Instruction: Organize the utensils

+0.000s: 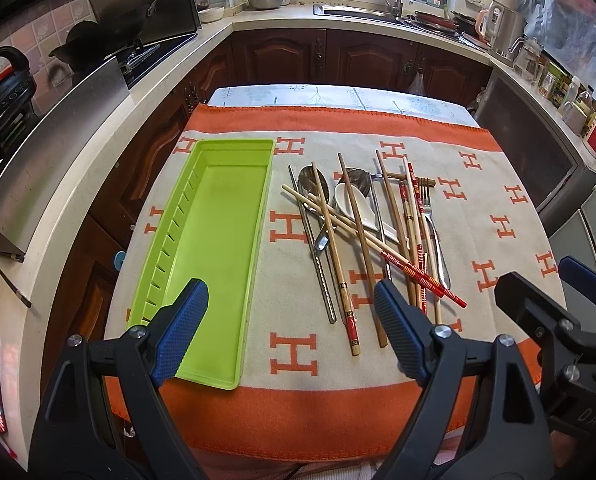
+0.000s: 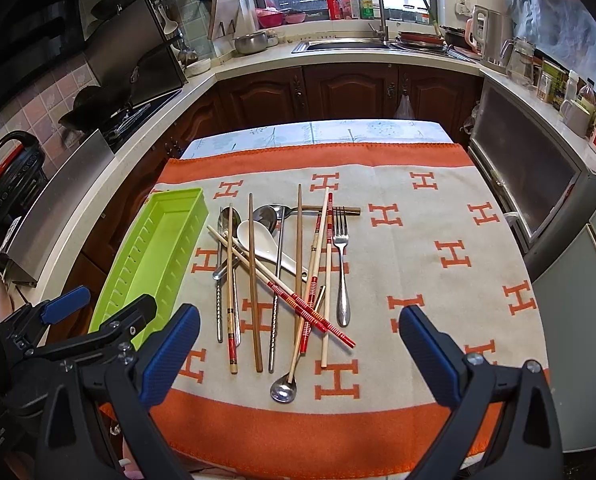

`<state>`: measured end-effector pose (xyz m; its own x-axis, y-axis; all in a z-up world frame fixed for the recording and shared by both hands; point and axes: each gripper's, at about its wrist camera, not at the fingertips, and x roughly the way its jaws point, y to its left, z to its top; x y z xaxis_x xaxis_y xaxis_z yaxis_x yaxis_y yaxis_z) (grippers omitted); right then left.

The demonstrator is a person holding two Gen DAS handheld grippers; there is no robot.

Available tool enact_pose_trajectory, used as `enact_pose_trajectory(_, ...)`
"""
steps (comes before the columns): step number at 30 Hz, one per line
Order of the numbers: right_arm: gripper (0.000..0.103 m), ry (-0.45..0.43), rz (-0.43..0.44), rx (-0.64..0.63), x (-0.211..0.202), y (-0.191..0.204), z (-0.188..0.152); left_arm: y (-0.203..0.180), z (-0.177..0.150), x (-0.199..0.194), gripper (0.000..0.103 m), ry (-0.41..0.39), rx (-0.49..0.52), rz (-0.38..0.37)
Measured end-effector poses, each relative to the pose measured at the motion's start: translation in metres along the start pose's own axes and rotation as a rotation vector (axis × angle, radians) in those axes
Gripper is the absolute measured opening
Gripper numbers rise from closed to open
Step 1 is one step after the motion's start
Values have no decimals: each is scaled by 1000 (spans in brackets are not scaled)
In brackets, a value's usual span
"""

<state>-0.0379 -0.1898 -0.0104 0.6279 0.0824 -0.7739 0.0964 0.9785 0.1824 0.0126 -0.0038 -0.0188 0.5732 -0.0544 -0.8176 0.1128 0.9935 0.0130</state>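
A lime green utensil tray (image 1: 218, 232) (image 2: 158, 248) lies empty on the left of the table. To its right is a tangled pile of utensils: wooden chopsticks (image 1: 361, 236) (image 2: 254, 280), red striped chopsticks (image 1: 421, 276) (image 2: 313, 312), a white ceramic spoon (image 1: 355, 204) (image 2: 258, 240), metal spoons (image 1: 307, 184) (image 2: 268, 216) and a fork (image 1: 435, 236) (image 2: 341, 272). A small metal spoon (image 2: 284, 390) lies nearest the front edge. My left gripper (image 1: 292, 320) (image 2: 106, 306) hovers open over the tray's near end. My right gripper (image 2: 299, 320) (image 1: 545, 280) hovers open above the pile's near side. Both hold nothing.
An orange and beige blanket (image 1: 477, 200) (image 2: 437, 220) with an H pattern covers the table. Kitchen counters ring it: a stove with pans (image 1: 98, 40) at the left, a sink (image 2: 337, 44) at the back, a grey appliance (image 2: 537, 184) at the right.
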Motion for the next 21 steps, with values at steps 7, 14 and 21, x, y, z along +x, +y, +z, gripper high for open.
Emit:
enact_pose_trajectory(7,99,3,1,1,0,0,0,-1,0,1,84,2,0,1)
enact_pose_trajectory(14,99,4,1,1,0,0,-1,0,-2,2,84,3,-1,2)
enact_pose_trajectory(21,99,4,1,1,0,0,-1,-1,-2,2,84,2,-1,2)
